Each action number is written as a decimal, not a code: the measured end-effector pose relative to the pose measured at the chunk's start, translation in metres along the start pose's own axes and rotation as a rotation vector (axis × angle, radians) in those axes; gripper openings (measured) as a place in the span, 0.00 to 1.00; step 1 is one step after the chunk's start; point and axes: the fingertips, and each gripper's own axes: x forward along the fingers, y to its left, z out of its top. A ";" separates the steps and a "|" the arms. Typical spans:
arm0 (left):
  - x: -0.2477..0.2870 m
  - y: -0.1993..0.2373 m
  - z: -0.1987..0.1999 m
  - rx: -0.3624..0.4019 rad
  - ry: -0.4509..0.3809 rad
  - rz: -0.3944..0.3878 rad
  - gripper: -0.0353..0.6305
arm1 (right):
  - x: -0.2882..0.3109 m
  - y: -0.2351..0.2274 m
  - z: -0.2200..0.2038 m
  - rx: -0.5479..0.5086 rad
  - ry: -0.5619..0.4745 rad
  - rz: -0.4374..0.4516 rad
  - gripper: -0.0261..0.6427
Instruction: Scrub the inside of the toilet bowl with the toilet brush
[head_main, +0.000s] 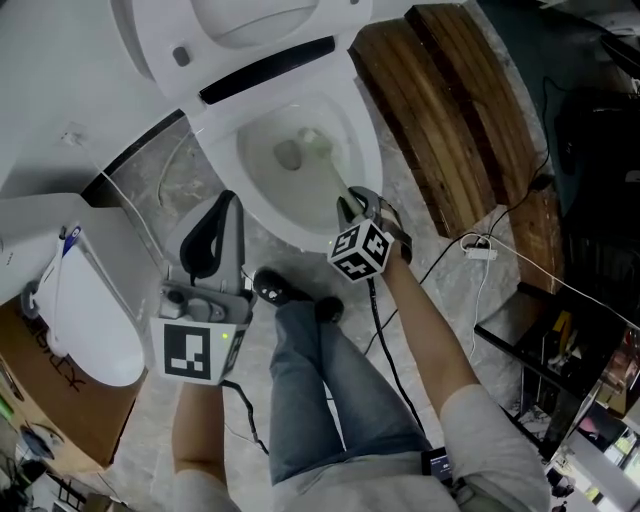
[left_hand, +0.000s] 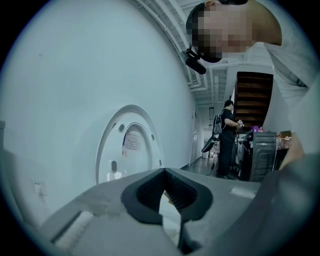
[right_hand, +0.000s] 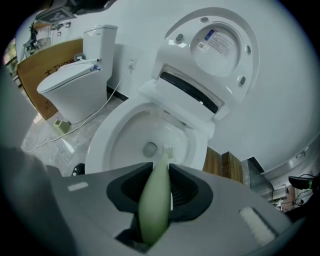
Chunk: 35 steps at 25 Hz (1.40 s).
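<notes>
The white toilet bowl (head_main: 262, 160) (right_hand: 122, 132) stands open with its lid (head_main: 240, 20) (right_hand: 215, 45) up. My right gripper (head_main: 357, 204) (right_hand: 159, 177) hovers at the bowl's front rim, shut on the pale green handle of the toilet brush (head_main: 335, 175) (right_hand: 154, 205). The brush head (head_main: 315, 146) (right_hand: 167, 149) sits low inside the bowl, beside the drain hole (right_hand: 150, 148). My left gripper (head_main: 226, 203) (left_hand: 167, 197) is held up left of the bowl, shut with nothing in it. It faces the raised lid (left_hand: 131, 145).
A second toilet (head_main: 90, 320) (right_hand: 70, 85) and a cardboard box (head_main: 50, 400) stand at the left. Dark wooden planks (head_main: 450, 110) lie right of the bowl, with cables (head_main: 480, 250) on the floor. My leg (head_main: 310, 370) and shoe (head_main: 275, 288) are just before the bowl. A person (left_hand: 227, 140) stands far off.
</notes>
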 end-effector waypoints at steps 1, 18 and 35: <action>0.000 0.003 0.000 0.001 -0.001 0.000 0.06 | 0.003 -0.002 0.004 -0.002 -0.002 -0.002 0.19; -0.001 0.047 -0.008 -0.019 0.027 0.045 0.06 | 0.038 0.017 0.074 -0.147 -0.045 0.056 0.19; 0.001 0.053 -0.004 -0.016 0.006 0.046 0.06 | 0.037 0.030 0.058 0.150 -0.038 0.158 0.19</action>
